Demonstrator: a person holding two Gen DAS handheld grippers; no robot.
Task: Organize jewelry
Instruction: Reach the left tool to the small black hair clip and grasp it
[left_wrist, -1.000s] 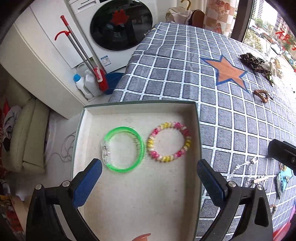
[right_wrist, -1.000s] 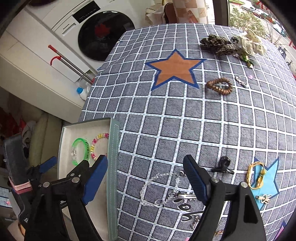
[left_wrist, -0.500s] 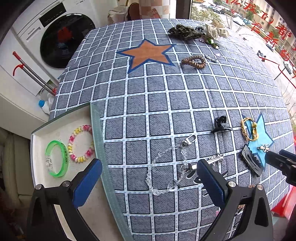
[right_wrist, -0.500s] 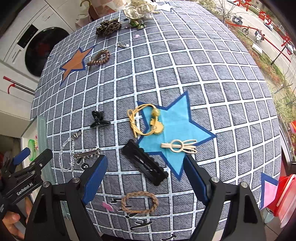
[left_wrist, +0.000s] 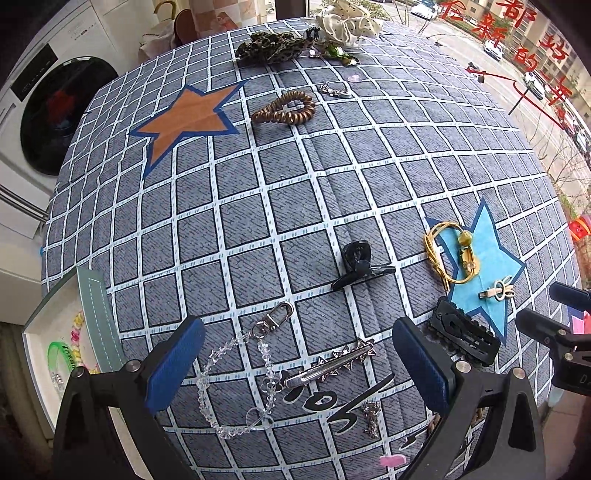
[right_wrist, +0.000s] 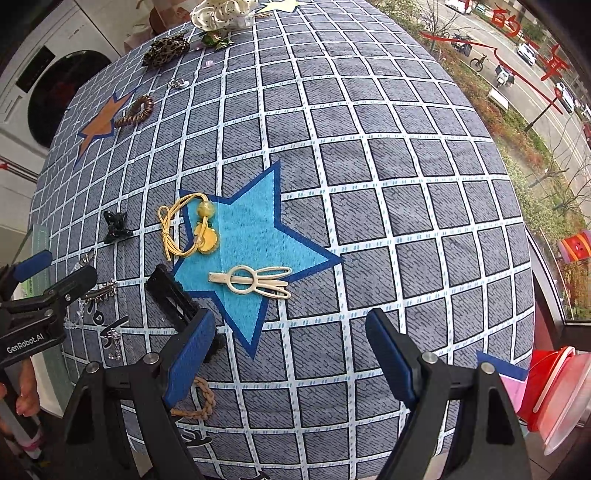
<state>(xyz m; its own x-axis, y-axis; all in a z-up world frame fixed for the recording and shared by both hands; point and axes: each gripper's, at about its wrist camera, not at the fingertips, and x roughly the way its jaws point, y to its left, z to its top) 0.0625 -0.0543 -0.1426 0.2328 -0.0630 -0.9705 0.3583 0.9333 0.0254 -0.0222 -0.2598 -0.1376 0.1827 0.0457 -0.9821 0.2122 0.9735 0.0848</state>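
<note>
Here, left gripper (left_wrist: 297, 360) spread wide, empty, over crystal chain (left_wrist: 236, 373) and silver clip (left_wrist: 328, 365) at lower centre; right gripper (right_wrist: 290, 356) likewise released, cream clip (right_wrist: 255, 282) above it mid-frame.

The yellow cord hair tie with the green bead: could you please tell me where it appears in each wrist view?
Left wrist: the yellow cord hair tie sits at right of centre, on the left edge of the blue star.
Right wrist: it lies left of centre, over the same star's left points.
Shared landmark: the blue star.
</note>
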